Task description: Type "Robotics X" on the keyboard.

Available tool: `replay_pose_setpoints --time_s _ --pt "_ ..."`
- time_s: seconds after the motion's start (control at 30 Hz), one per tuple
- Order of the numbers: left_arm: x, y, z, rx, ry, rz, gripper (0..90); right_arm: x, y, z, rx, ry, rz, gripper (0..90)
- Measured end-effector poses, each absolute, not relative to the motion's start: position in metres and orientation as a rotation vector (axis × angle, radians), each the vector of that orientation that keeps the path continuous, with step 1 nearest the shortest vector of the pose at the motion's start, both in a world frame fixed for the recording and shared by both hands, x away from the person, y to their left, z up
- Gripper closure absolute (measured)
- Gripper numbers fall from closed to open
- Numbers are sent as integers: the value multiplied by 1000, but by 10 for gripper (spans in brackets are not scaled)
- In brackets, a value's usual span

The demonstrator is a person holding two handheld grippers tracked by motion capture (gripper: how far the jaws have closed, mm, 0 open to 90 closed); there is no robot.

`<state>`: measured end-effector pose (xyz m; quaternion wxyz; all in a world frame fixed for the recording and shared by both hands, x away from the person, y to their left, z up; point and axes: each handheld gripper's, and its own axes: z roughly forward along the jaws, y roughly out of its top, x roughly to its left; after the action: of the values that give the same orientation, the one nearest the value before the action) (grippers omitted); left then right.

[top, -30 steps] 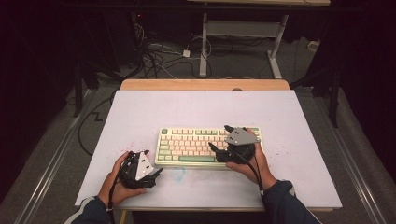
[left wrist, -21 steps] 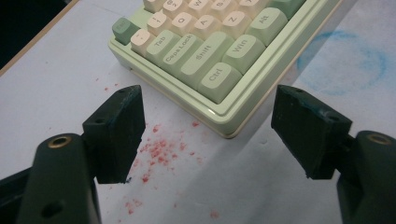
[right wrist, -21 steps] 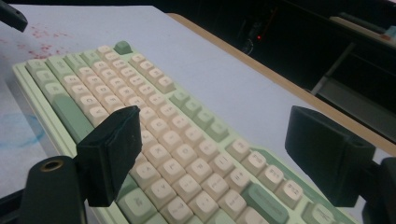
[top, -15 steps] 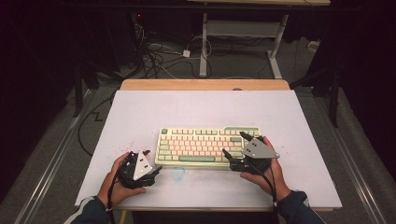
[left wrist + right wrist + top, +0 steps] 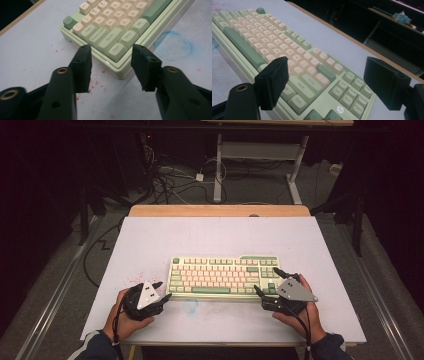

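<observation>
Keyboard (image 5: 294,62) with HP logo (image 5: 340,109)

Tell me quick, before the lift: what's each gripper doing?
Left gripper: open, jaws just been closing, touching nothing.
Right gripper: open wide, over the keyboard's end.

The keyboard (image 5: 117,30) is showing readable keycaps at its near left corner: Tab, Caps Lock, Shift, Ctrl, Win and Alt, with letters Q, W, E, A, S, Z, X, C. Near its right end, a small round hp logo (image 5: 340,109) is showing on the case.
</observation>
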<state>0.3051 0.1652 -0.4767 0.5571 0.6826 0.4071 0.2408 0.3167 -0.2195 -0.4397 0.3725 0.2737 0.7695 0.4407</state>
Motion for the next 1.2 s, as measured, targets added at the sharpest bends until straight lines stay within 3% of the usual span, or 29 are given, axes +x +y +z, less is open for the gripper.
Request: replay_pose_setpoints --time_s 0.4,0.77,1.2 --pt "306 168 -476 1670 982 539 869 306 -231 -457 713 1993 1070 211" --pt "308 158 -468 1657 1006 496 869 301 -225 -466 694 2026 1068 212" --pt "324 120 -459 1683 949 476 869 303 -222 -470 689 2065 1048 212"
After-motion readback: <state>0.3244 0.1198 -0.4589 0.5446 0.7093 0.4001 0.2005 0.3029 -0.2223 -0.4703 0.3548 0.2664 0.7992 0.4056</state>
